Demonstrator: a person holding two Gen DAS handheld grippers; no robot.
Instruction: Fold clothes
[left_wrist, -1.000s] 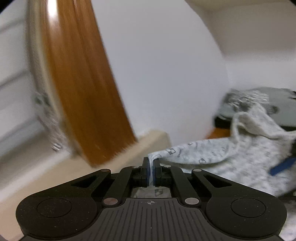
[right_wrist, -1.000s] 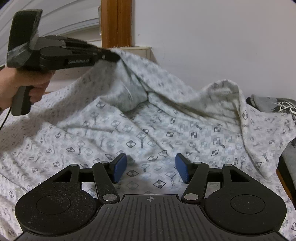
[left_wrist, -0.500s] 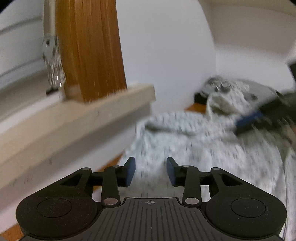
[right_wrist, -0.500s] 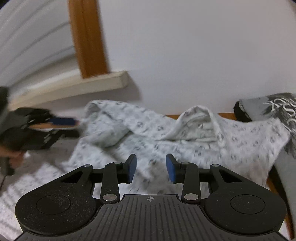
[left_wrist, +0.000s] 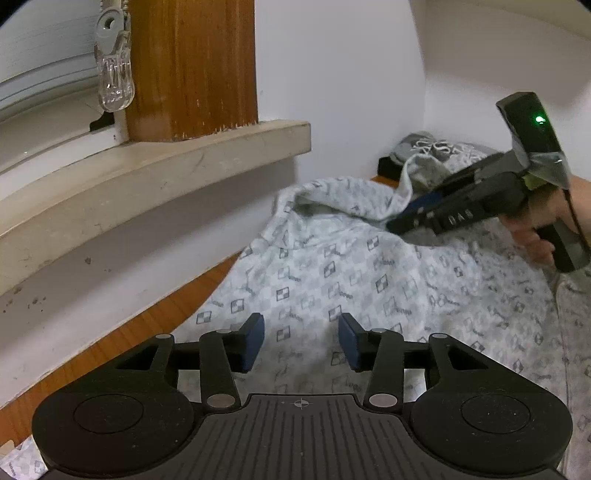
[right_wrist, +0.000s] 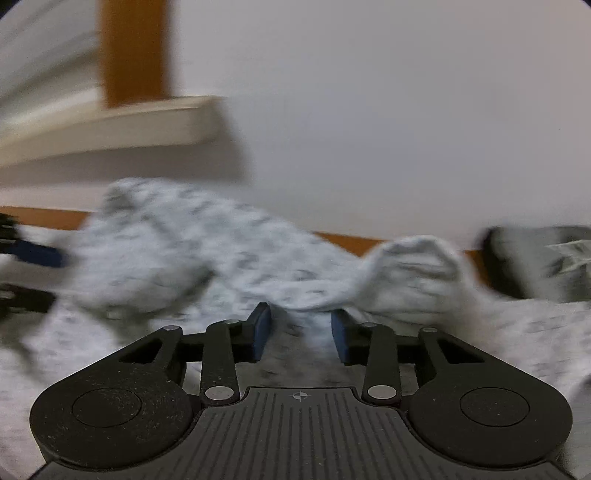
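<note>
Hand-held gripper on your left (left_wrist: 301, 341) has its jaws opening, nothing pinched between them; the shirt (left_wrist: 369, 273) lies flat just under and ahead of its fingertips. Your right hand-held gripper (right_wrist: 300, 332) is partly open too and empty, with a raised fold (right_wrist: 410, 273) of the cloth just ahead and a little to its right. From the left view that right hand-held gripper (left_wrist: 421, 210) points at the upturned edge (left_wrist: 402, 184) at the far end of the shirt, so your right hand is clearly the nearer one to it. The shirt runs lengthwise away from the left hand-held gripper toward the dark pile (right_wrist: 546, 262), along the wall and below the sill (left_wrist: 155, 173). The right view is blurred, so the fold may be touching the right pad or just short of it
</note>
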